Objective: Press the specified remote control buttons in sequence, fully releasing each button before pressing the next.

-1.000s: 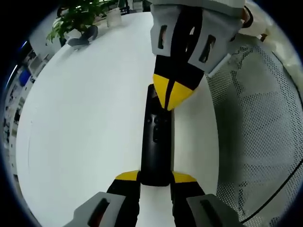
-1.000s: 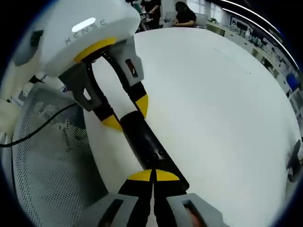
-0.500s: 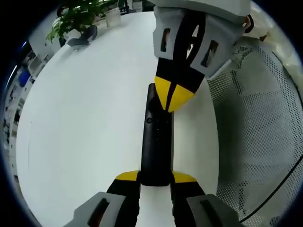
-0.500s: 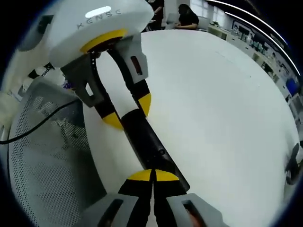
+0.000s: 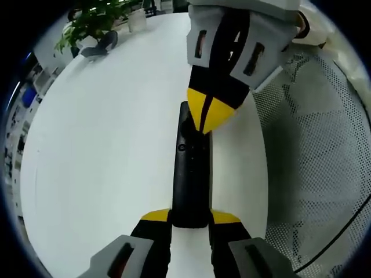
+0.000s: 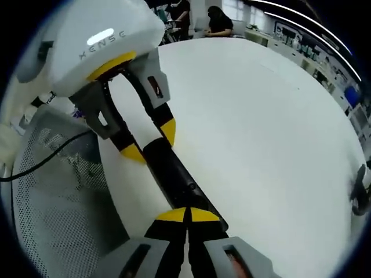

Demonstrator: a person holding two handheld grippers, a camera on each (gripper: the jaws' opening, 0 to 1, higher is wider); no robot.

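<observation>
A long black remote [image 5: 191, 179] lies lengthwise on the white table [image 5: 104, 150]. My left gripper [image 5: 190, 217] is shut on its near end, with one yellow fingertip [image 5: 155, 215] on each side. My right gripper [image 5: 207, 113] comes in from the top of the left gripper view. Its yellow tips are shut together and point down at the far part of the remote, near a small round button [image 5: 182, 147]. In the right gripper view my right gripper [image 6: 186, 215] sits shut over the remote [image 6: 174, 174], and the left gripper [image 6: 151, 143] clamps the other end. I cannot tell whether the tips touch the remote.
A white mesh chair [image 5: 316, 174] stands close along the table's right edge, with a dark cable [image 6: 46, 165] across it. A potted plant [image 5: 87, 23] and a grey object [image 5: 99, 46] sit at the far end. People [image 6: 220, 17] sit beyond the table.
The right gripper's shut tips have shifted slightly toward the remote's far end. The left gripper keeps its hold and the remote has not moved.
</observation>
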